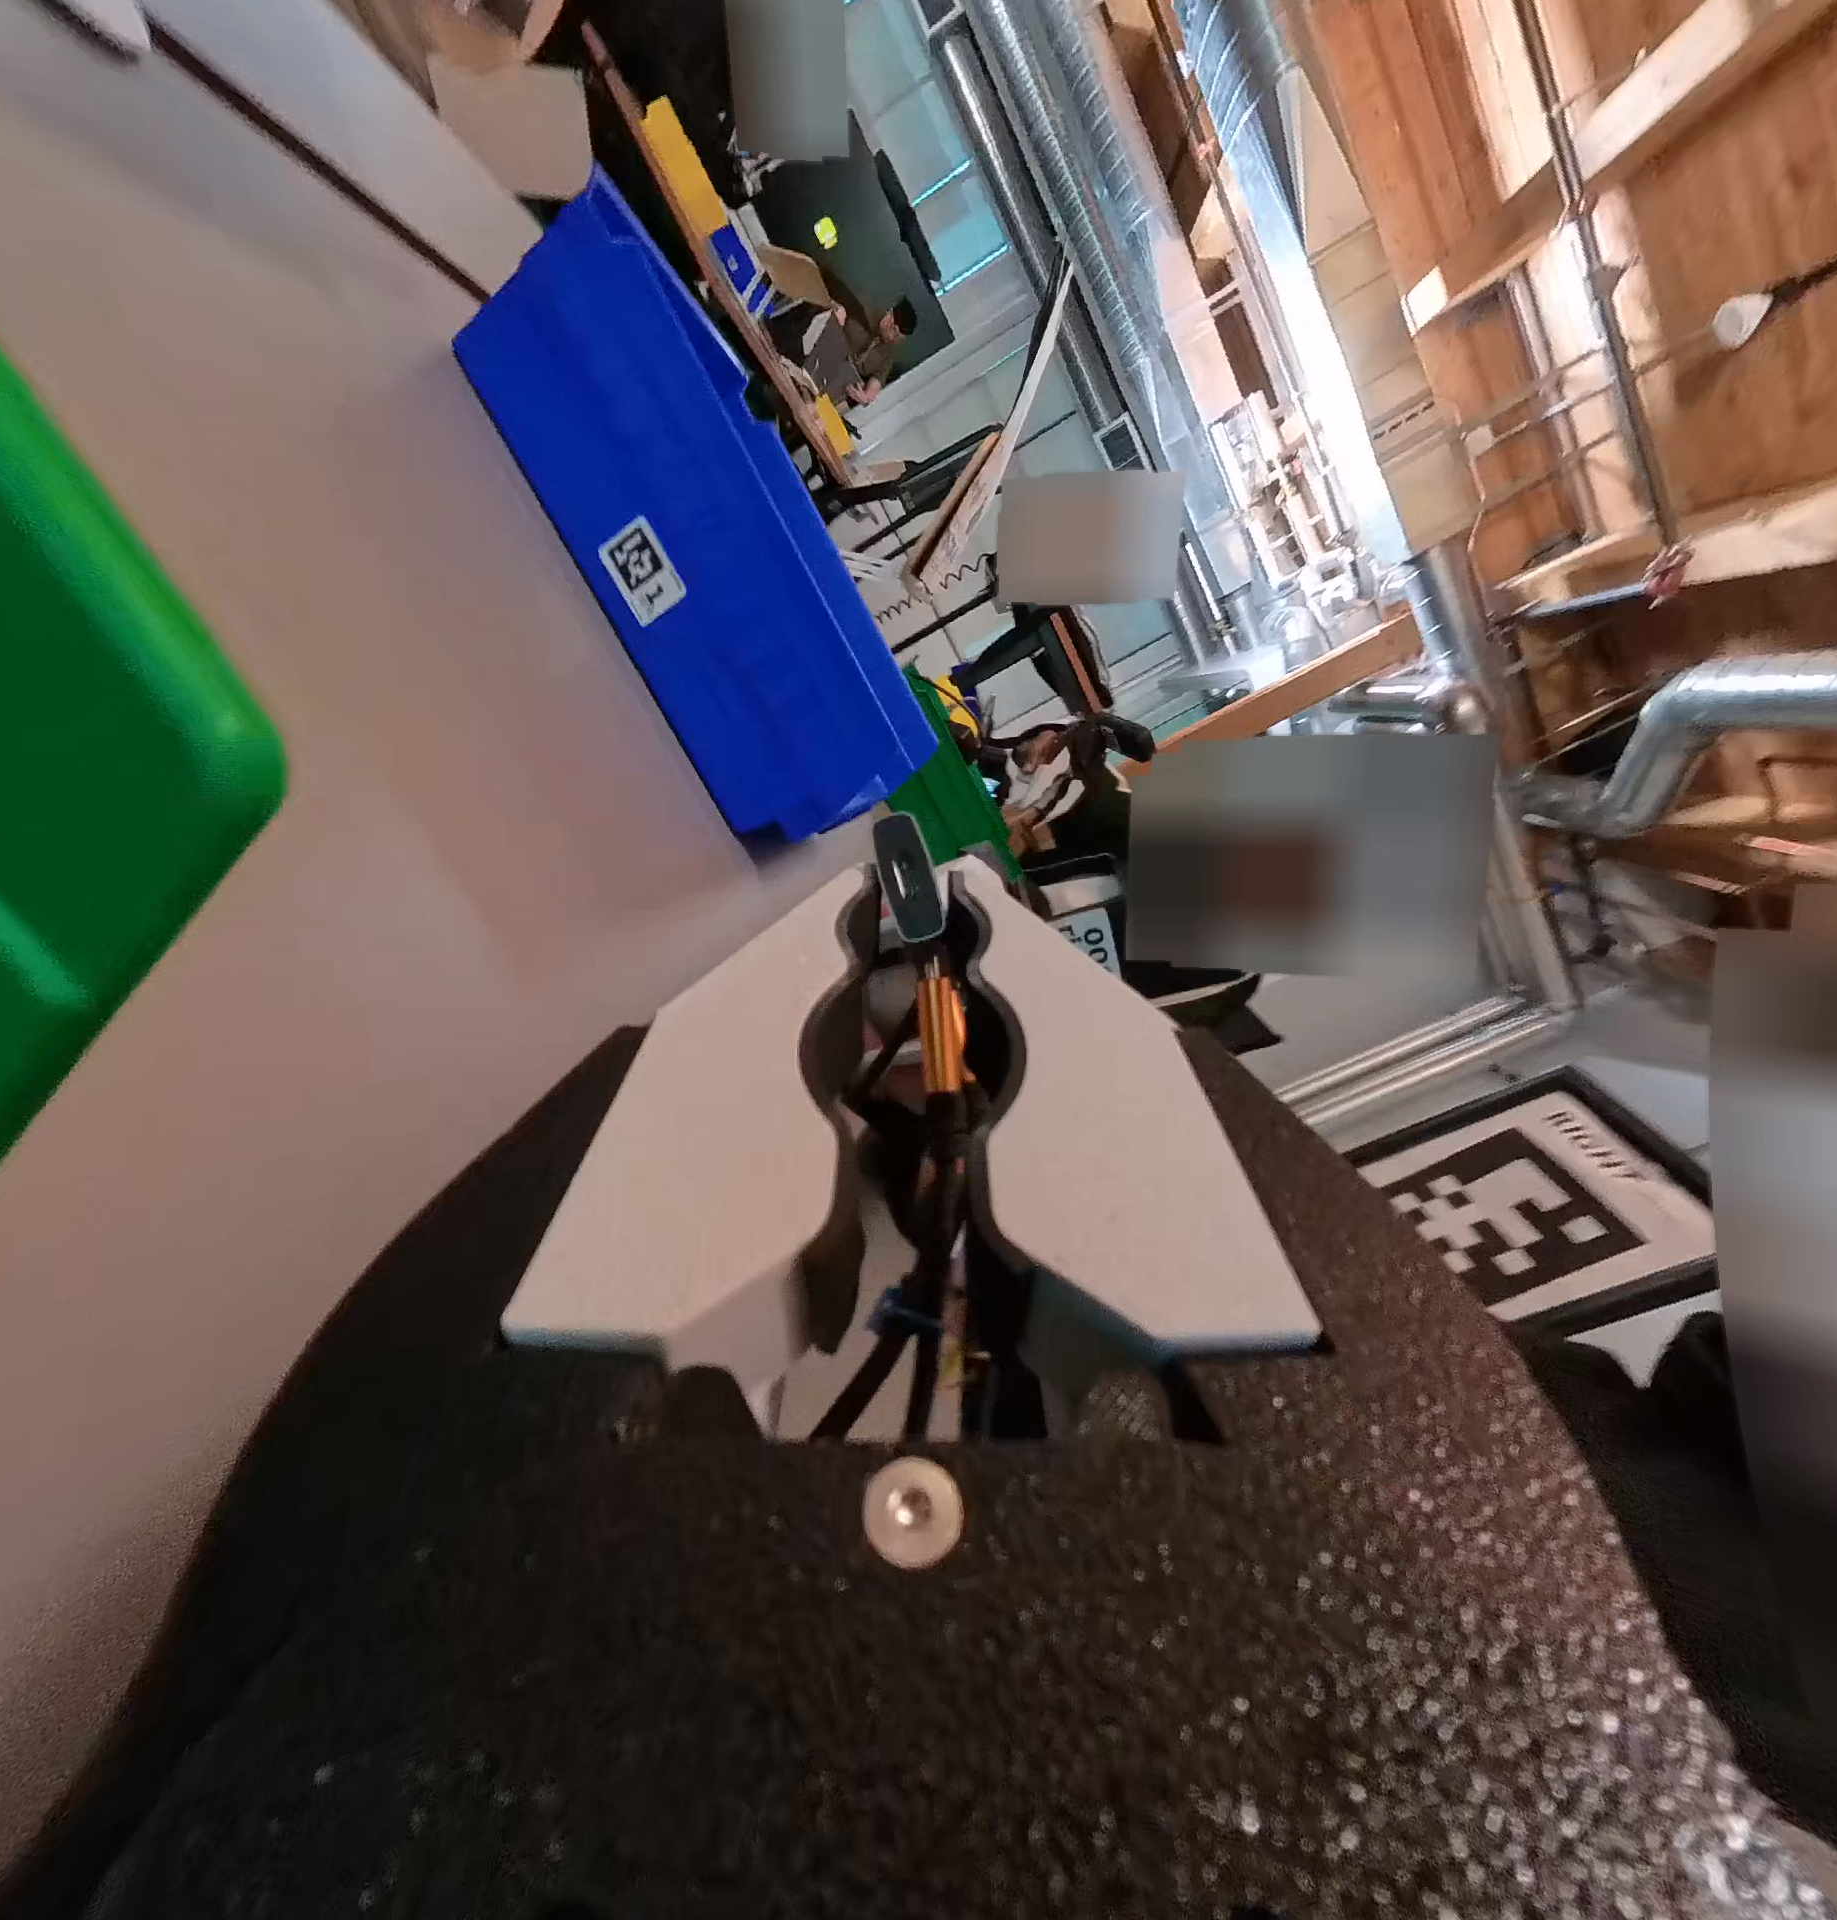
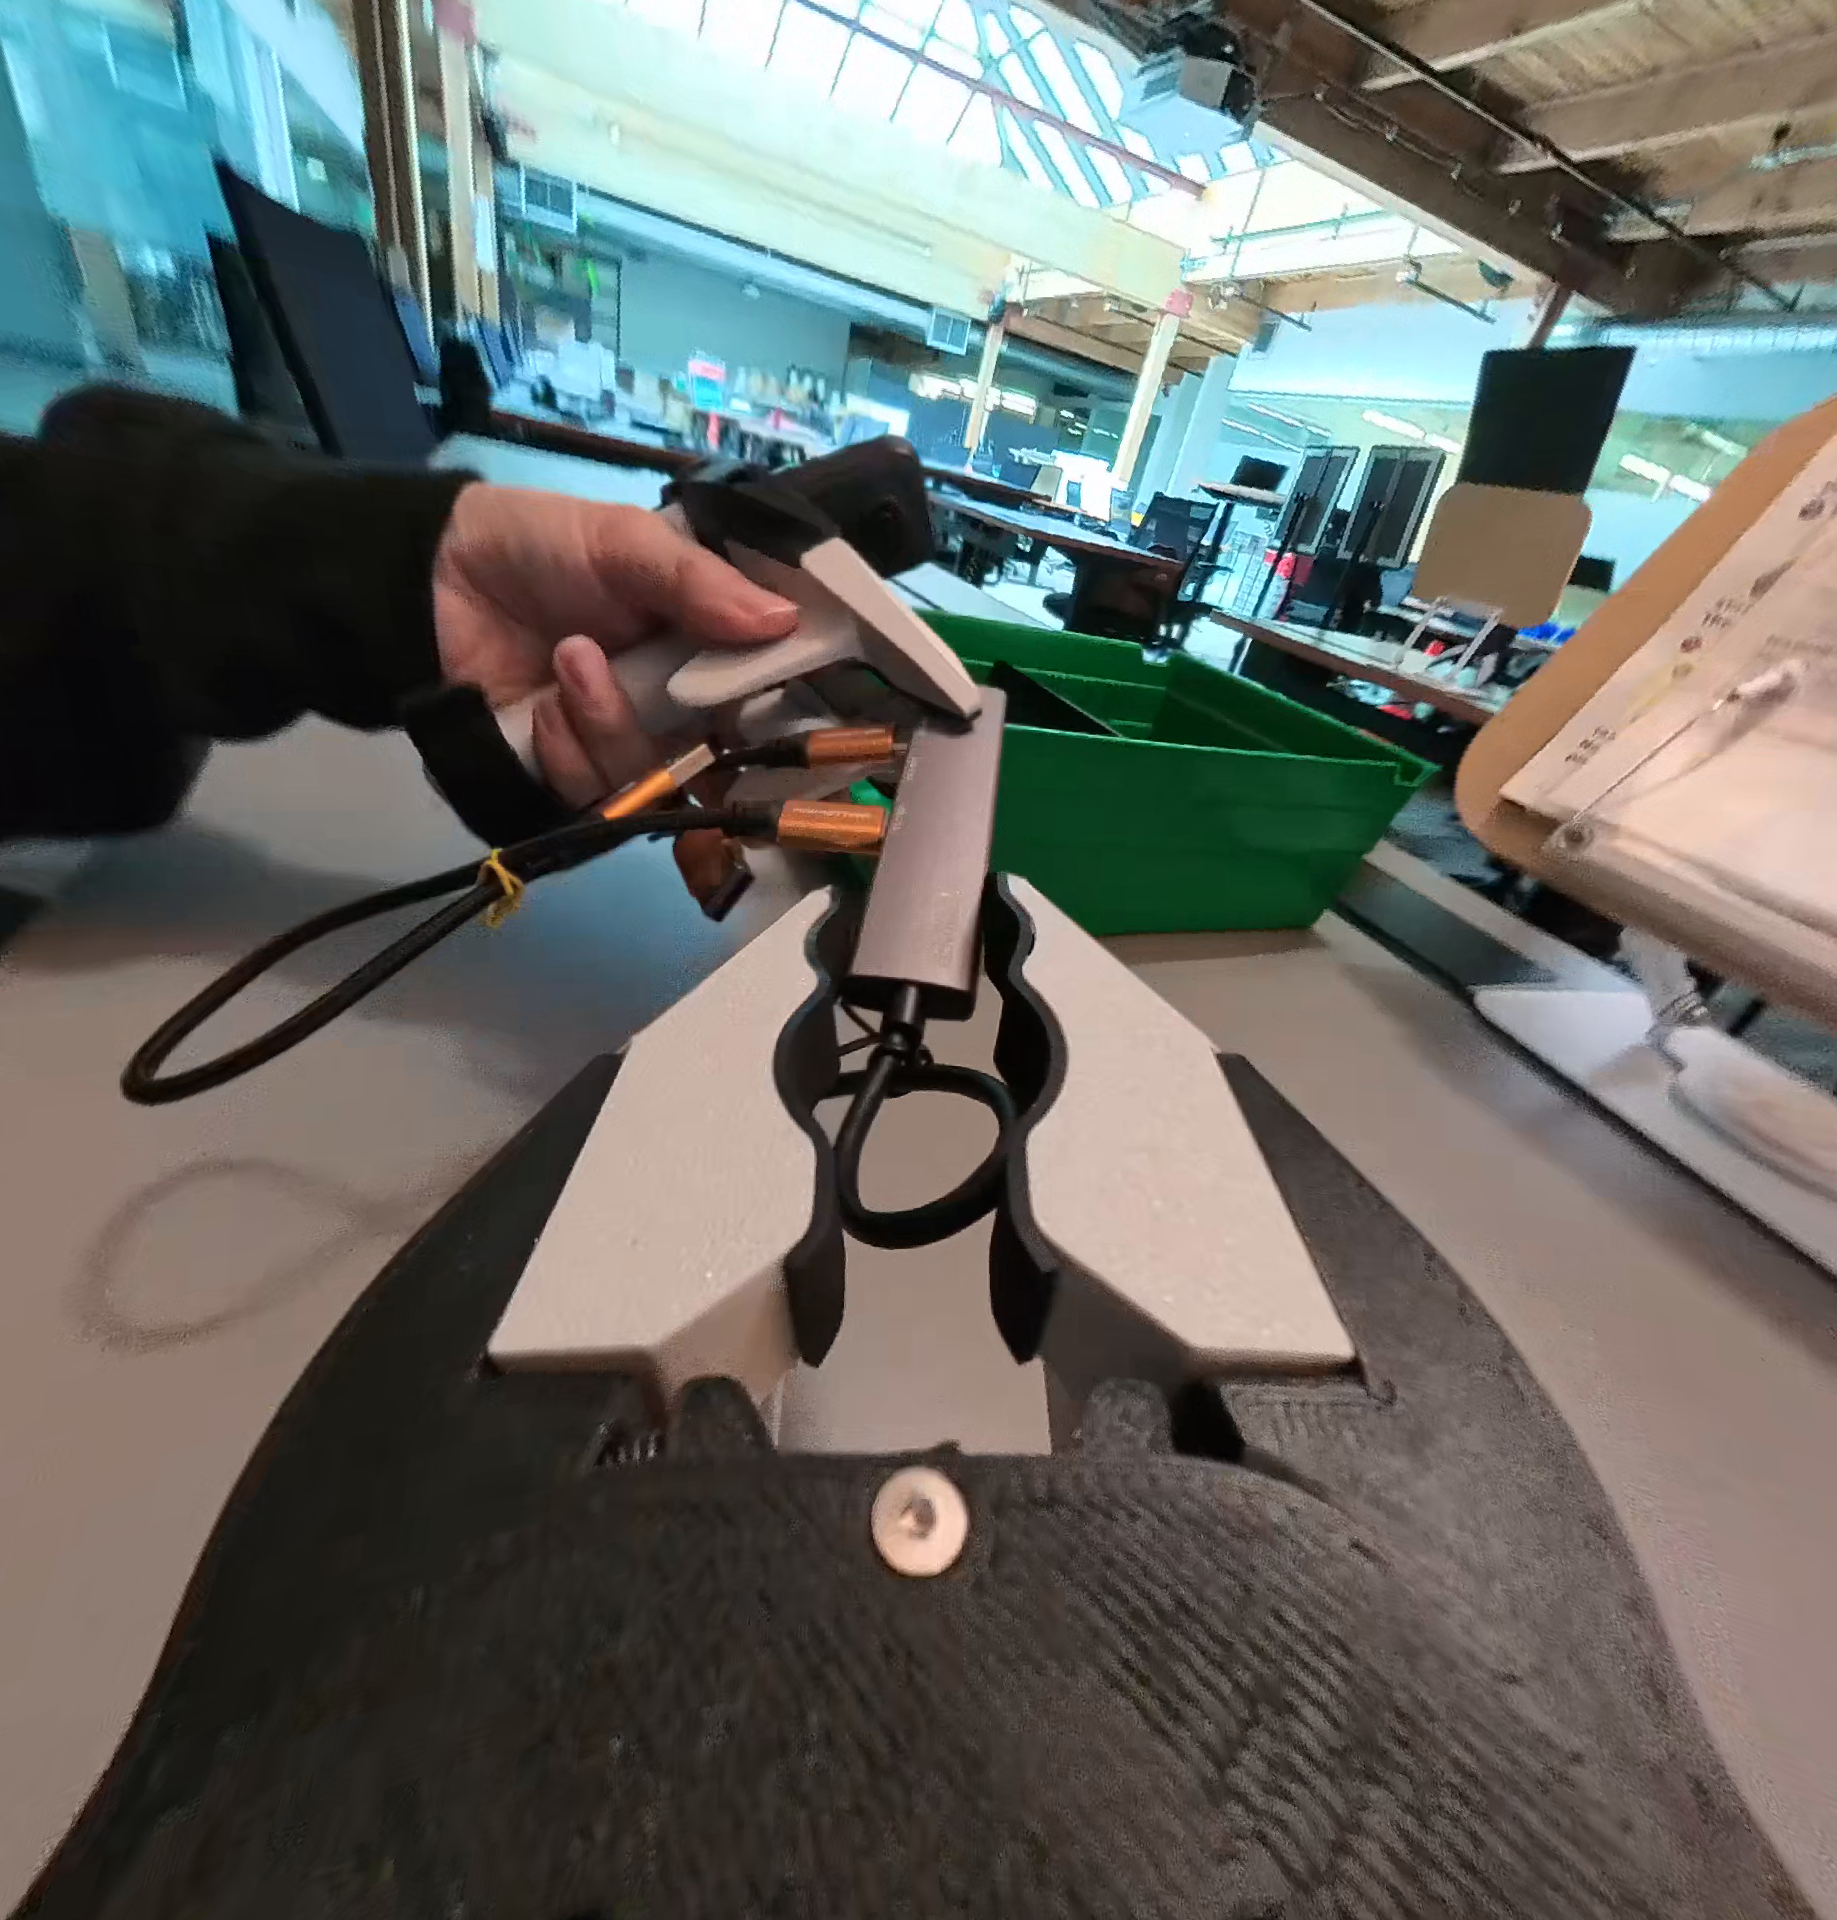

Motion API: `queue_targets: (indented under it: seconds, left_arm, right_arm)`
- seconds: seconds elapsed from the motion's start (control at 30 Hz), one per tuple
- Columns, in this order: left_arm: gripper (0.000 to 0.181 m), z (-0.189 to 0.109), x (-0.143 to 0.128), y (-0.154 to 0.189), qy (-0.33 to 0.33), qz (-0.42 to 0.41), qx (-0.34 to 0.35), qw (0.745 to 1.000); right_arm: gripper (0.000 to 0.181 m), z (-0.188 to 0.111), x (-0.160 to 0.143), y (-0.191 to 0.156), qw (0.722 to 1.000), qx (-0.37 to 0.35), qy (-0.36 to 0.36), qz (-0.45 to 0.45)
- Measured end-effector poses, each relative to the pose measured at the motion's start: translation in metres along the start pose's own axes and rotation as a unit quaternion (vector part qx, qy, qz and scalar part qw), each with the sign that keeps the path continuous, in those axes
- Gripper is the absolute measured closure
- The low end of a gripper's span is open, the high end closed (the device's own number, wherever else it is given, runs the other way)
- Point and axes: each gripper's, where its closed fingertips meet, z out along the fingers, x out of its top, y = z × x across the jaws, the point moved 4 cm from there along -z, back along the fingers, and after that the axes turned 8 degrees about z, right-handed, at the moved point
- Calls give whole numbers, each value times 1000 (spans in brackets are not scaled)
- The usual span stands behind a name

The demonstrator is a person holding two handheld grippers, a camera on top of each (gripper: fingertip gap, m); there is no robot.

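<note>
Your right tongs [image 2: 914, 940] are clenched on the lower end of a grey USB hub [image 2: 935, 862], which stands tilted up out of the fingers with its short black cable looped back between them. Only the right wrist view shows this whole: your left hand [image 2: 581, 623] comes in from the left with the left tongs [image 2: 945, 707] meeting the hub's top end, and two orange-sleeved plugs [image 2: 831, 826] sit in the hub's side, their black cord [image 2: 301, 997] sagging over the grey surface [image 2: 322, 1195]. The left wrist view, rolled sideways, shows what that one hides: your left tongs [image 1: 909, 899] are closed on the hub's narrow end [image 1: 906, 878], an orange plug [image 1: 940, 1034] visible in the gap behind. It also shows a blue bin [image 1: 685, 520] near the surface's far edge. A green bin [image 2: 1153, 790] stands just beyond the hub; a tilted board with papers [image 2: 1672, 707] overhangs on the right. The surface to the left and near you lies open.
</note>
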Motion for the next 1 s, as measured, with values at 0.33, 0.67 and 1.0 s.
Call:
queue_targets:
  seconds: [0.33, 0.67, 1.0]
  left_arm:
    - [158, -22, 26, 39, 12, 376, 200, 904]
    - [168, 10, -7, 30, -136, 491, 305, 804]
    - [176, 12, -6, 15, -165, 553, 411, 706]
  right_arm:
    - [158, -10, 3, 30, 988, -58, 38, 138]
    - [159, -3, -2, 27, 989, -91, 8, 119]
    - [158, -4, -2, 29, 987, -106, 1, 118]
